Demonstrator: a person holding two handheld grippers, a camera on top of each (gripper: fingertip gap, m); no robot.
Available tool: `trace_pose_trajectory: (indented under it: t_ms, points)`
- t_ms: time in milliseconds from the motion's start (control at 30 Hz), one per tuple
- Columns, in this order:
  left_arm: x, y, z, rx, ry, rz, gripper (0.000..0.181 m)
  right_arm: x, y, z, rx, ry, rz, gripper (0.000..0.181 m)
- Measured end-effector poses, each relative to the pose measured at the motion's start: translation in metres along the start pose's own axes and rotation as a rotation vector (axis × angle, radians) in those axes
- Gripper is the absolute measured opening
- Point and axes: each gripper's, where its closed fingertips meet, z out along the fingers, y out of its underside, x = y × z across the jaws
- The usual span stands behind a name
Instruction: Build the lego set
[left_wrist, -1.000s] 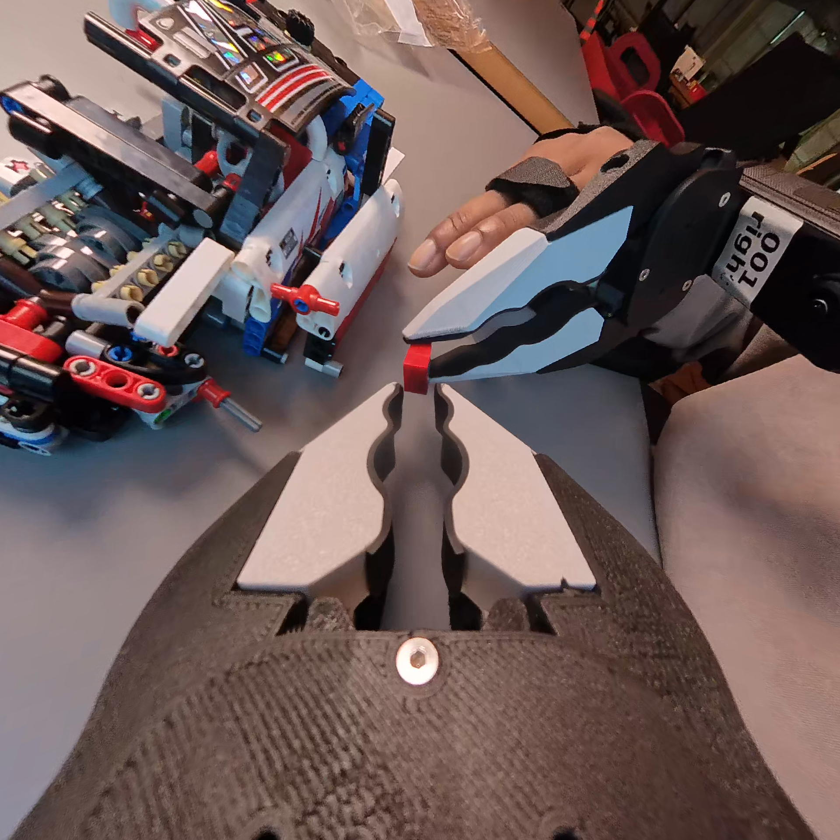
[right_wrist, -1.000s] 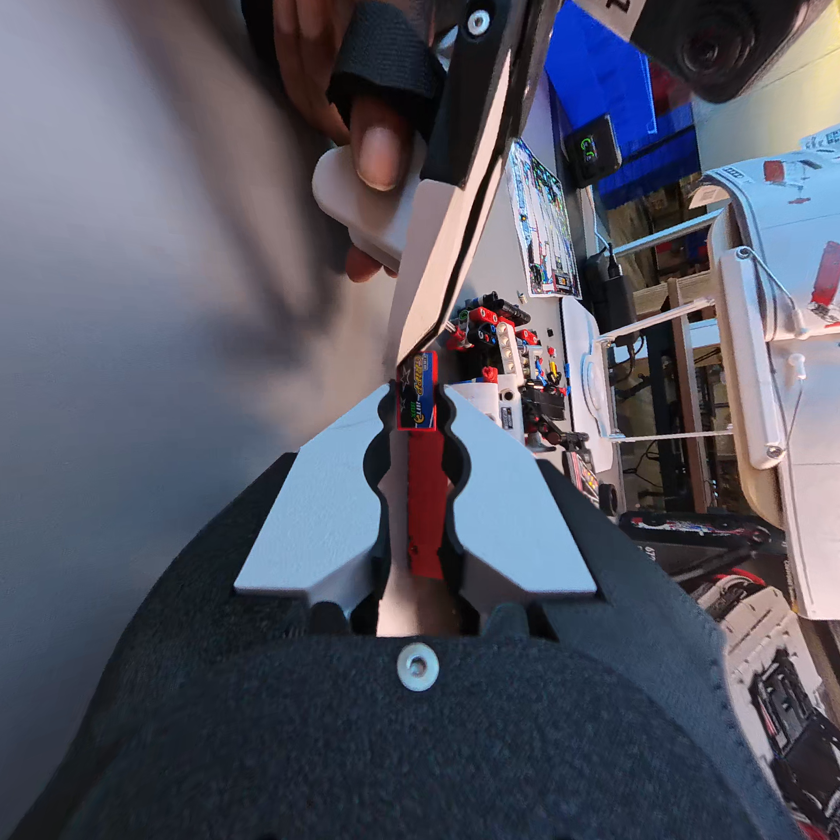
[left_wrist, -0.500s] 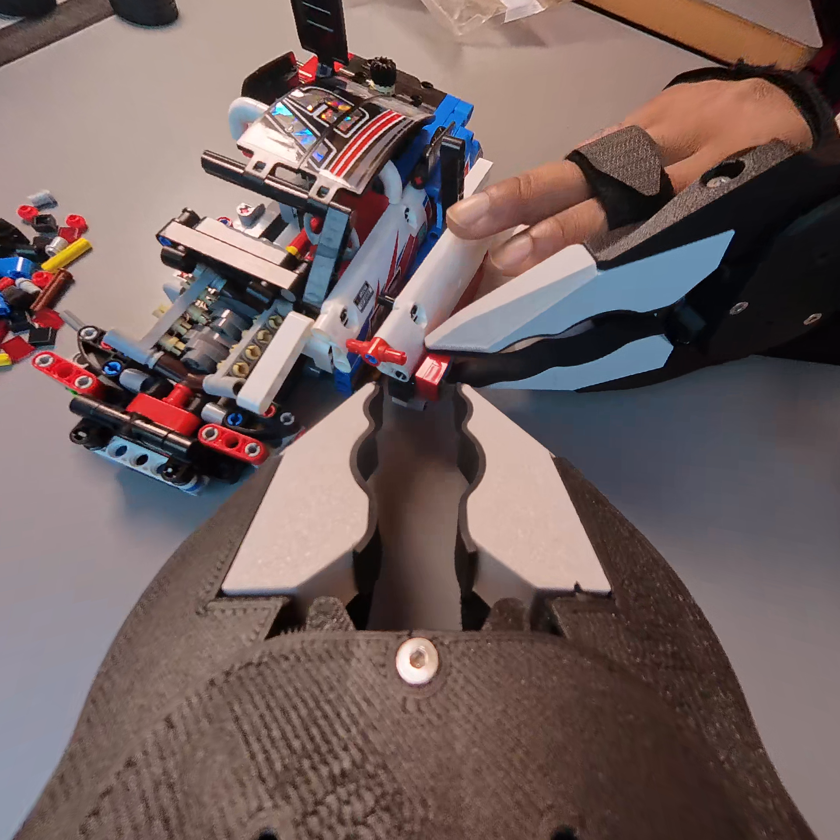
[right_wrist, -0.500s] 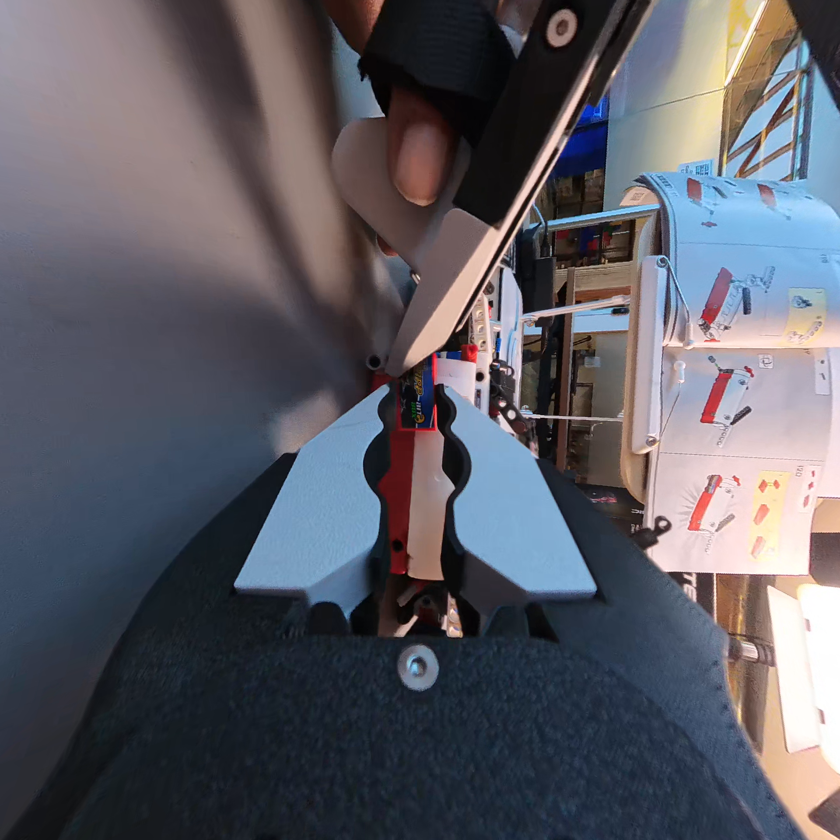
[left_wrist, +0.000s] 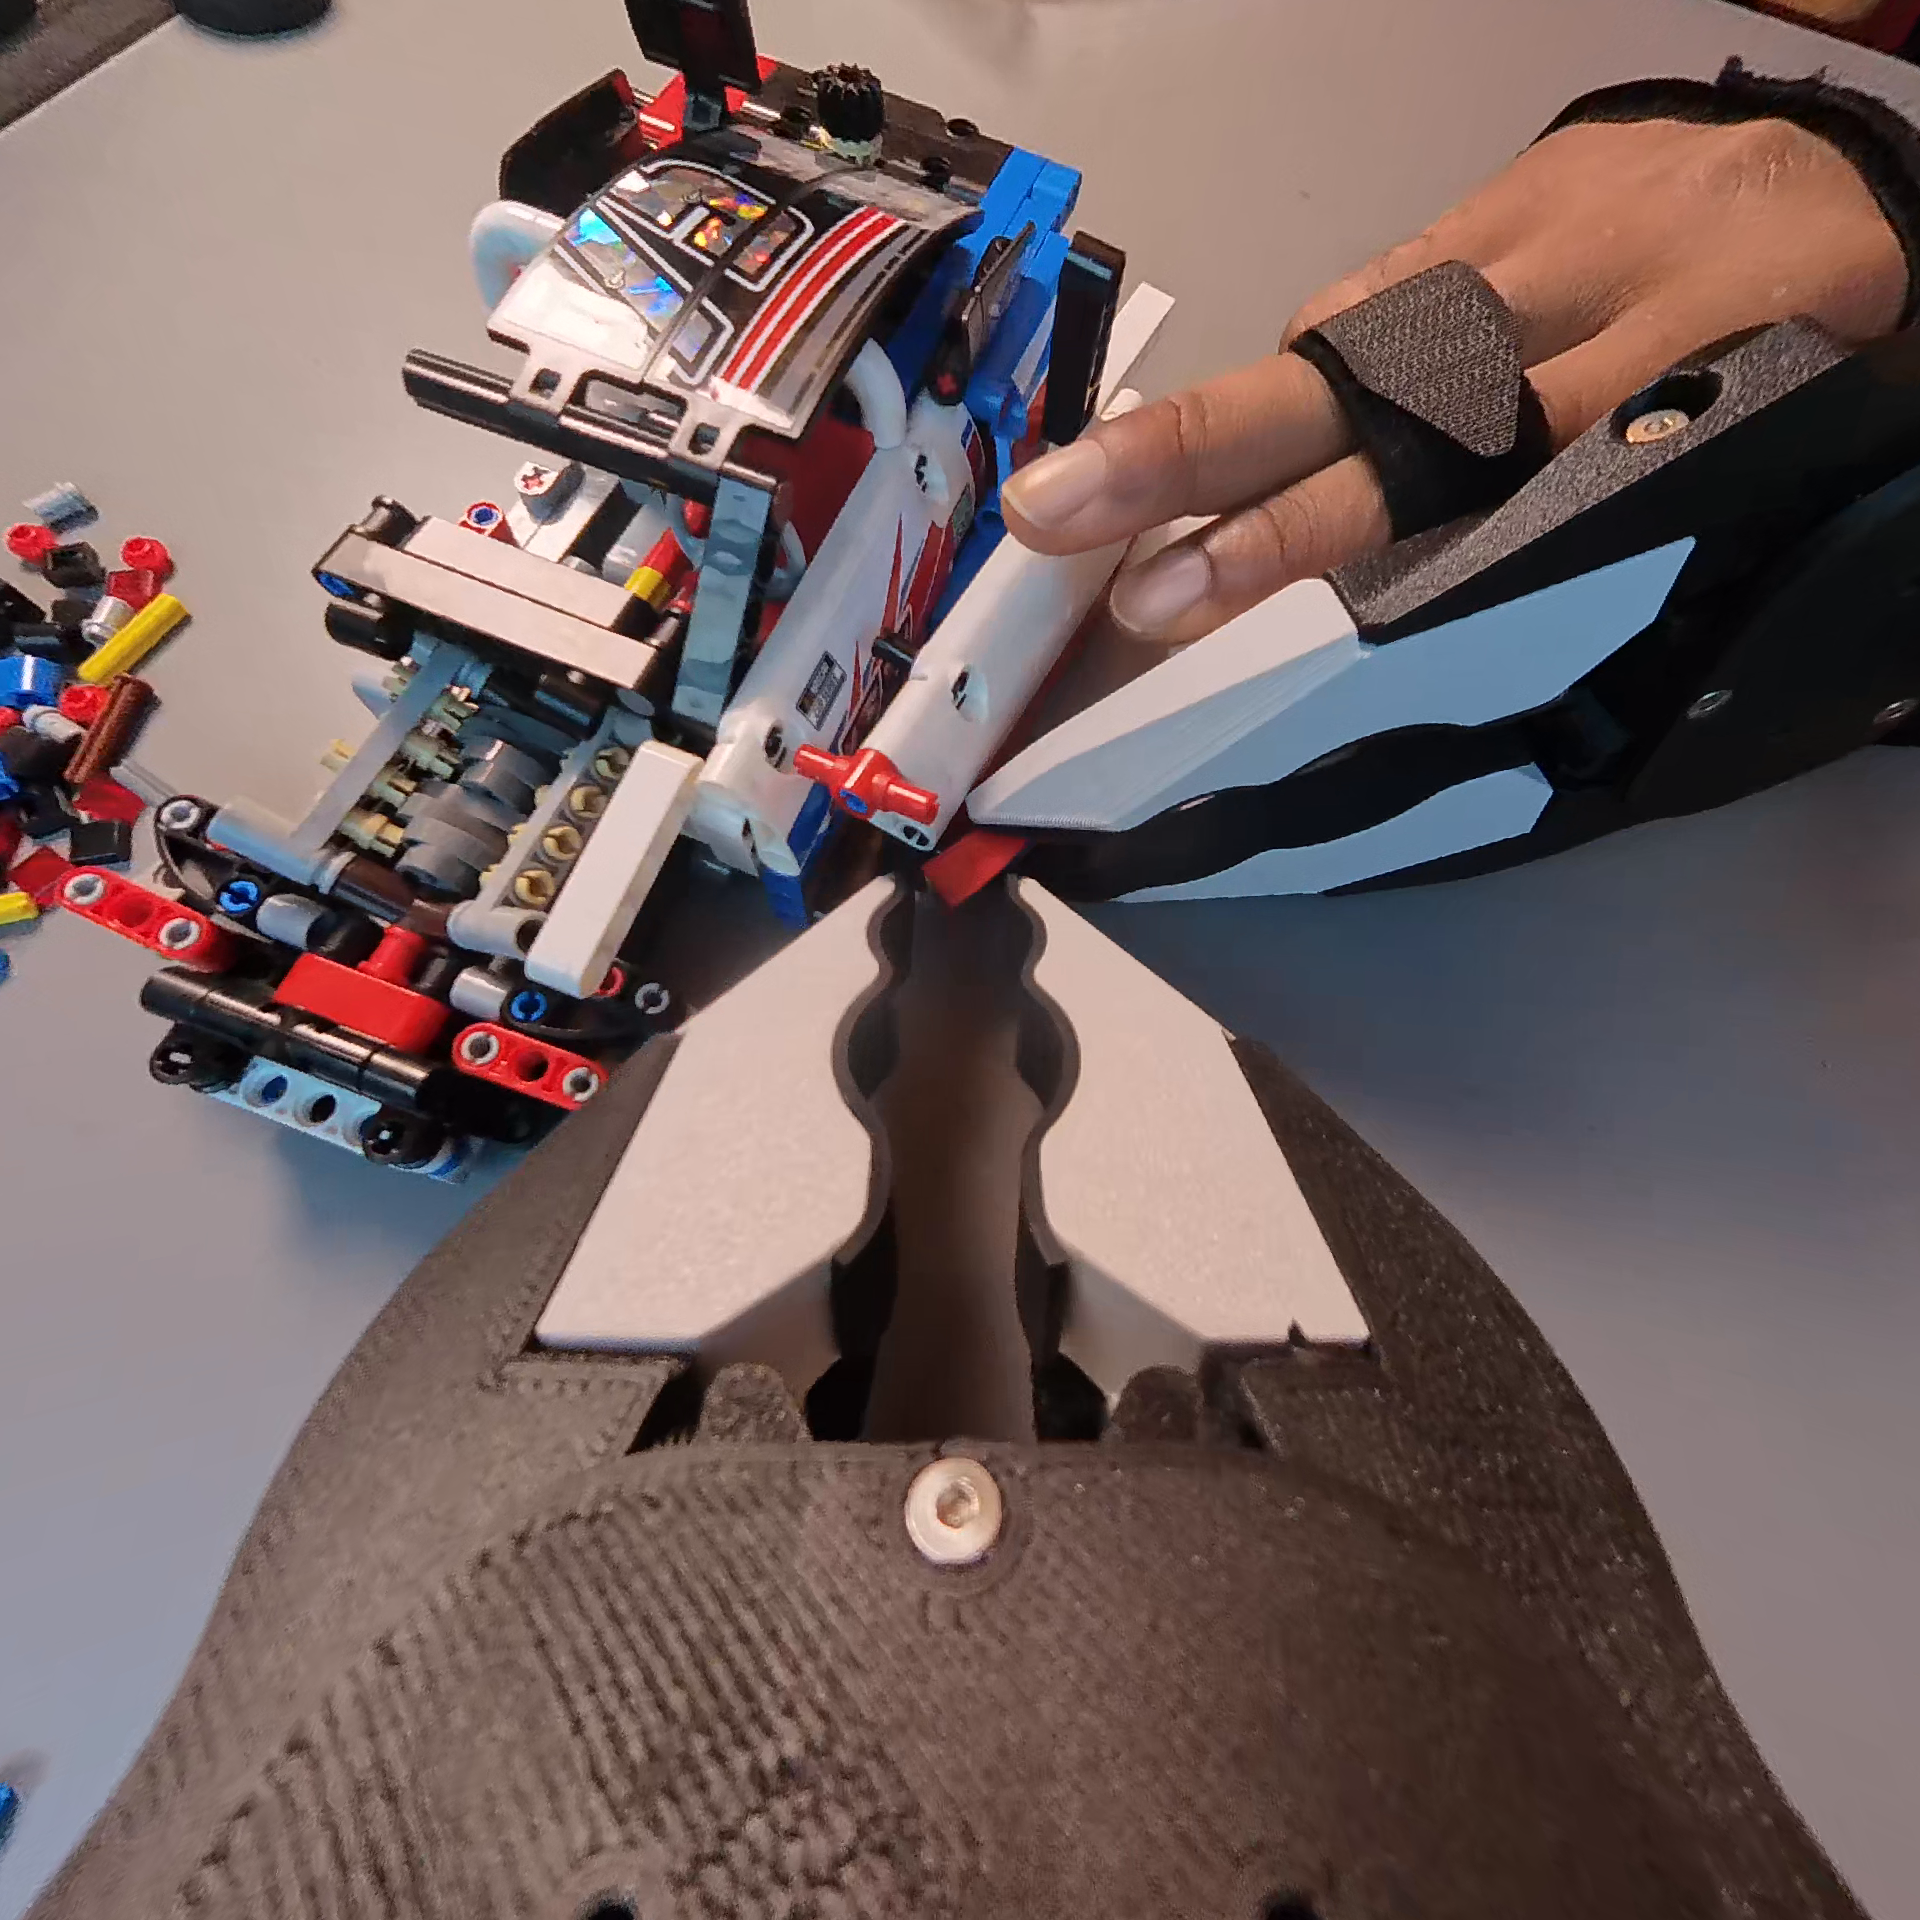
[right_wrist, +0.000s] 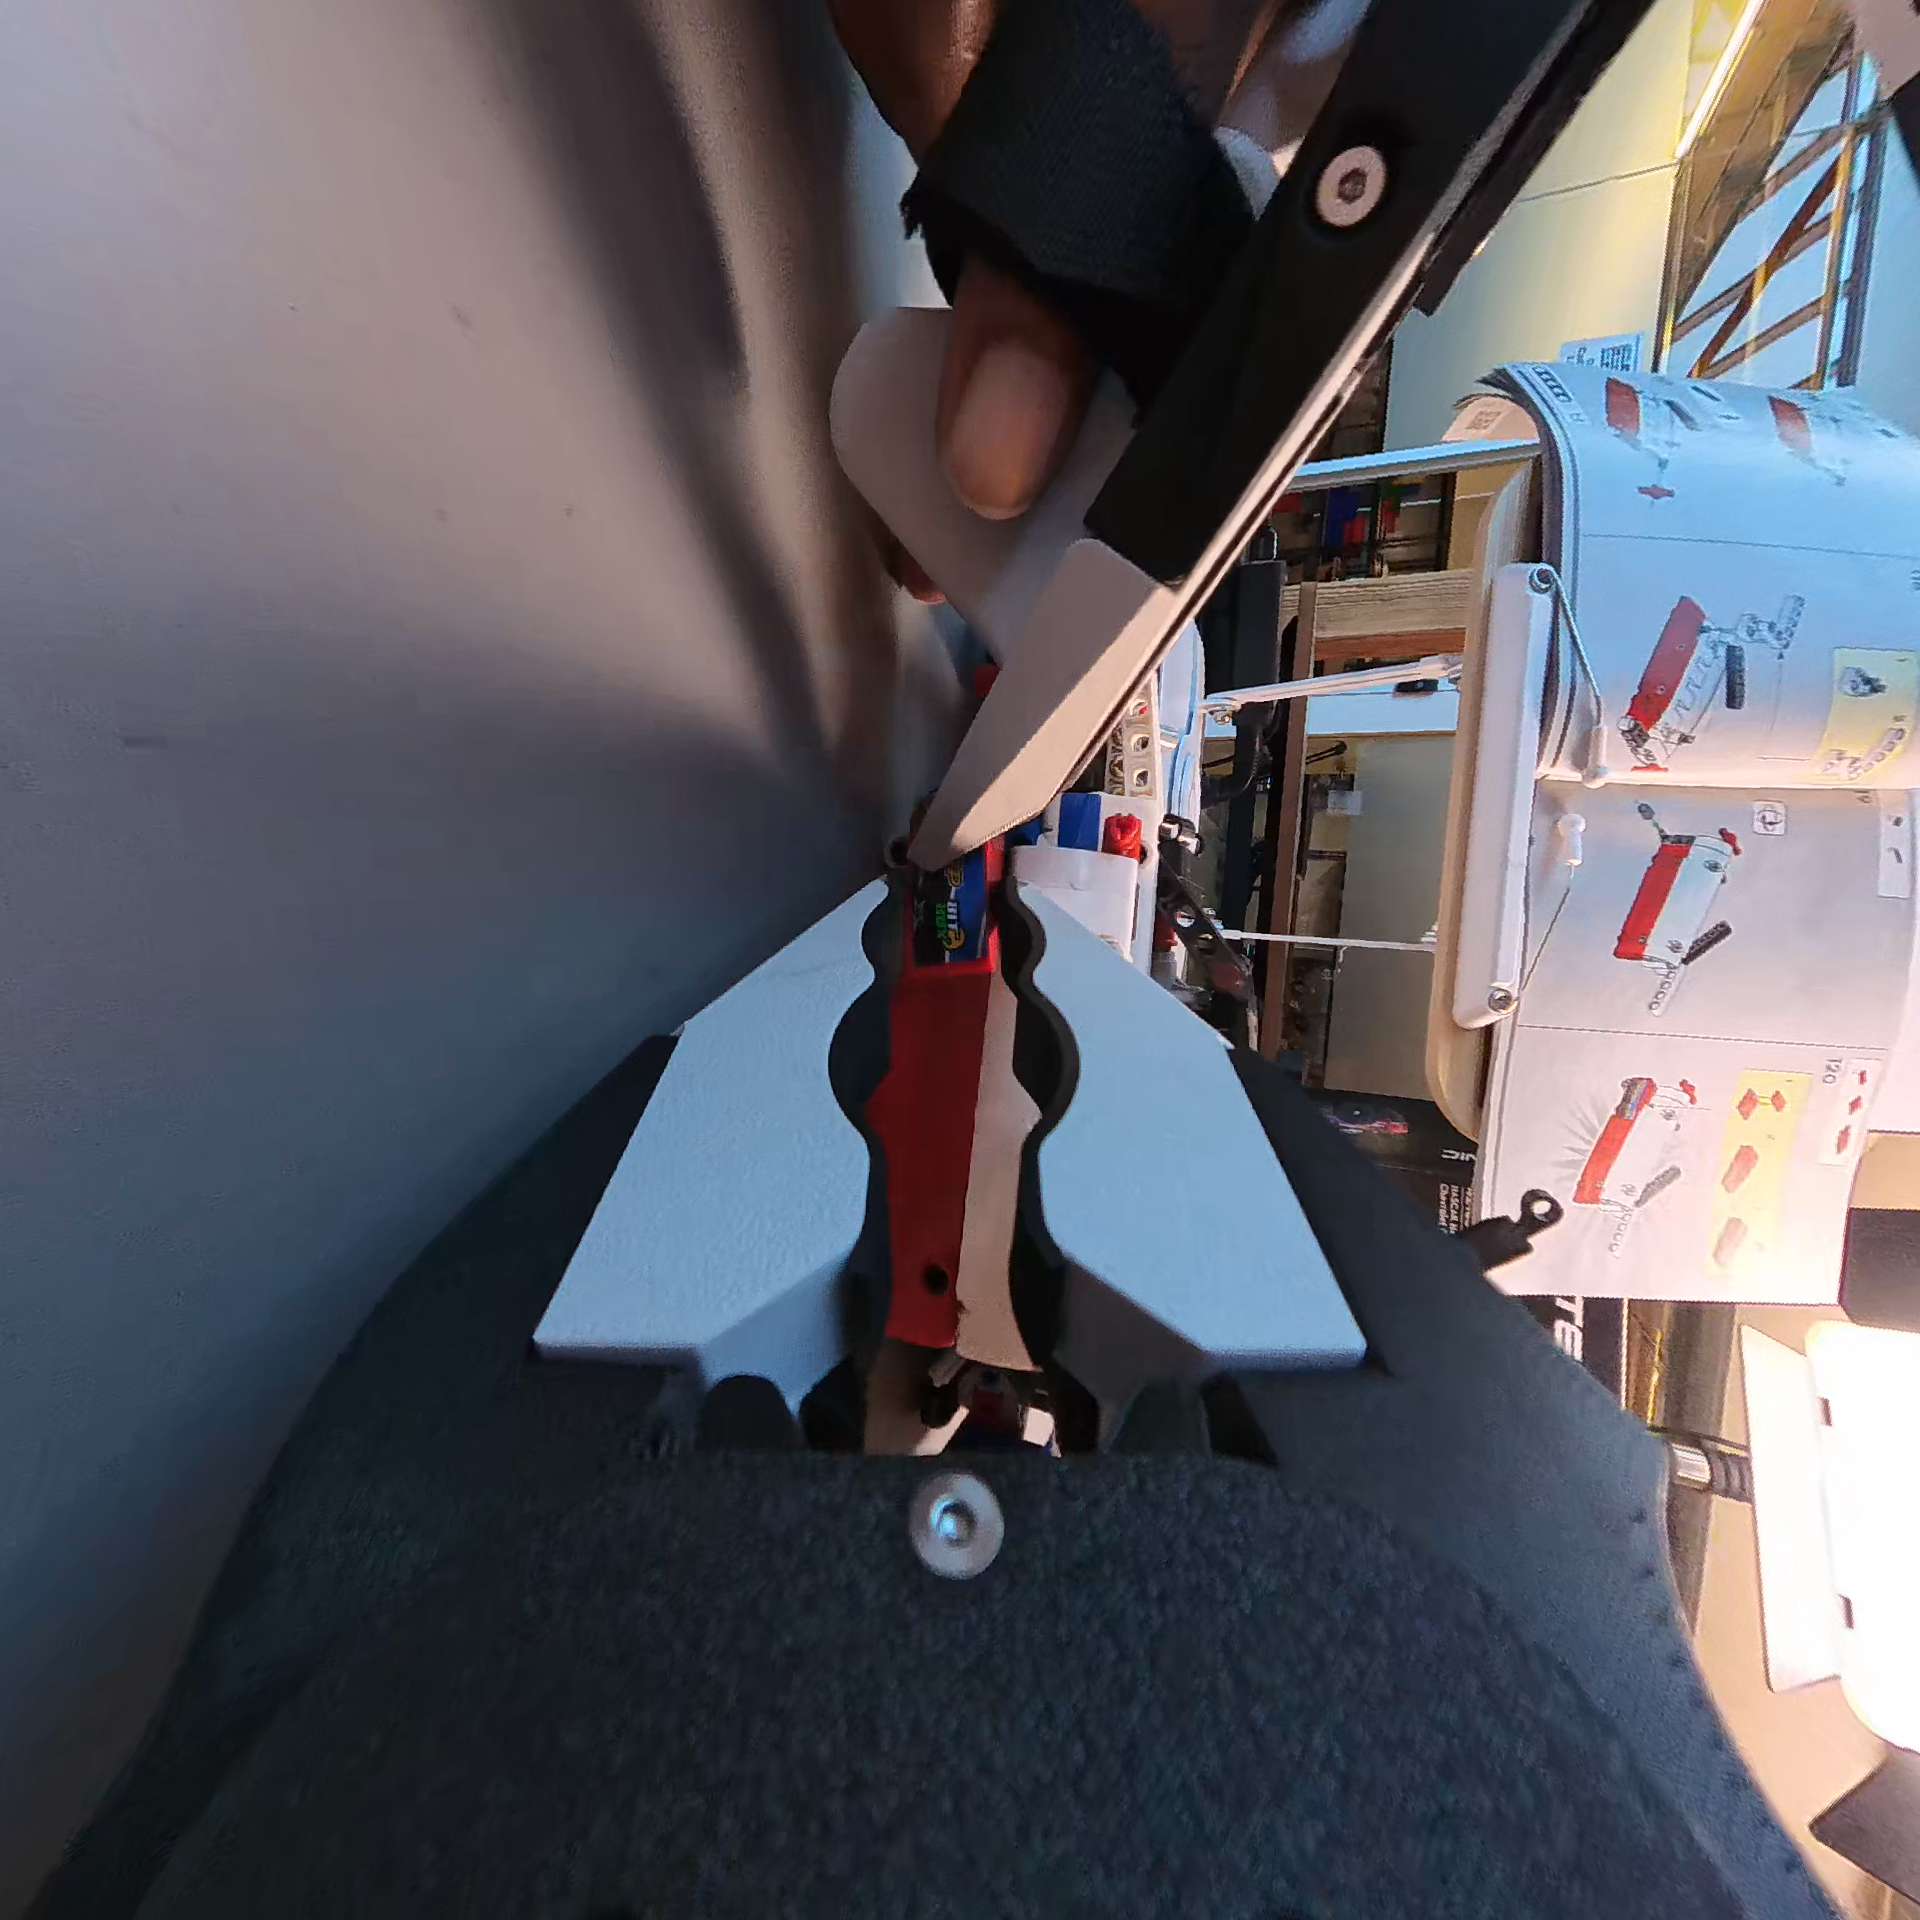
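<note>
Right gripper (right_wrist: 951, 883): clamped on long red lego panel with a blue sticker at its tip (right_wrist: 930, 1091); a second ago it held that panel in the air clear of the model, now the panel lies against the white side panel (left_wrist: 997, 665) of the lego car.
Left gripper (left_wrist: 956, 899): jaws apart, nothing between them; has closed in from the open table to the car's near side, its tips now just beside the red panel's end (left_wrist: 971, 857).
Right hand (left_wrist: 1558, 312): two bare fingers (left_wrist: 1164, 468) now rest on top of the white side panel; earlier they hung free.
Lego car (left_wrist: 644, 582): partly built, black/white/blue/red technic model with holographic windscreen piece, on the grey table (left_wrist: 1558, 1143) toward its far left part, tilted up on its side.
Loose pieces (left_wrist: 73, 665): small red, black, yellow, blue parts at the table's left edge.
Instruction booklet (right_wrist: 1704, 831): propped on a stand in the right wrist view, open.
Meaning: looks like the red panel has reached its mounting place; seating not confirmed, pins hidden.
Next, judged: press the panel home while the left gripper braces the car.
</note>
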Motion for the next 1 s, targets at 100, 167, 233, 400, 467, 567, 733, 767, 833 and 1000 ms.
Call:
trace_pose_trajectory:
  t_ms: [100,167,233,400,467,567,733,767,833,1000]
  points:
    - [-0.002,0.000,0.000,0.003,-0.020,0.021,0.012,0.000,0.000,-0.001,0.002,0.005,0.004,0.016]
    - [-0.003,0.000,0.000,0.000,-0.028,0.023,0.012,0.000,0.001,-0.003,0.002,0.002,0.020,0.020]
    - [-0.004,0.000,0.000,0.000,-0.034,0.022,0.012,0.001,0.003,-0.004,-0.004,-0.009,0.050,0.028]
    - [-0.004,0.000,0.001,-0.007,-0.057,0.055,0.012,0.020,-0.003,-0.022,0.060,-0.047,0.211,0.033]
    - [-0.003,0.000,0.001,-0.008,-0.065,0.067,0.012,0.045,0.001,-0.035,0.102,-0.026,0.345,0.034]
    - [-0.003,0.000,0.002,-0.009,-0.065,0.073,0.012,0.058,0.035,-0.046,0.085,-0.120,0.581,0.037]
    - [-0.004,0.000,0.003,-0.014,-0.064,0.078,0.013,0.033,0.072,-0.037,0.075,-0.316,0.756,0.041]
    - [-0.005,0.000,0.003,-0.016,-0.070,0.082,0.013,0.034,0.071,-0.036,0.087,-0.331,0.755,0.040]
    - [-0.006,0.000,0.002,-0.014,-0.072,0.085,0.012,0.035,0.069,-0.036,0.094,-0.354,0.723,0.037]
    - [-0.008,0.000,0.002,-0.017,-0.082,0.101,0.012,0.035,0.065,-0.039,0.099,-0.417,0.672,0.032]
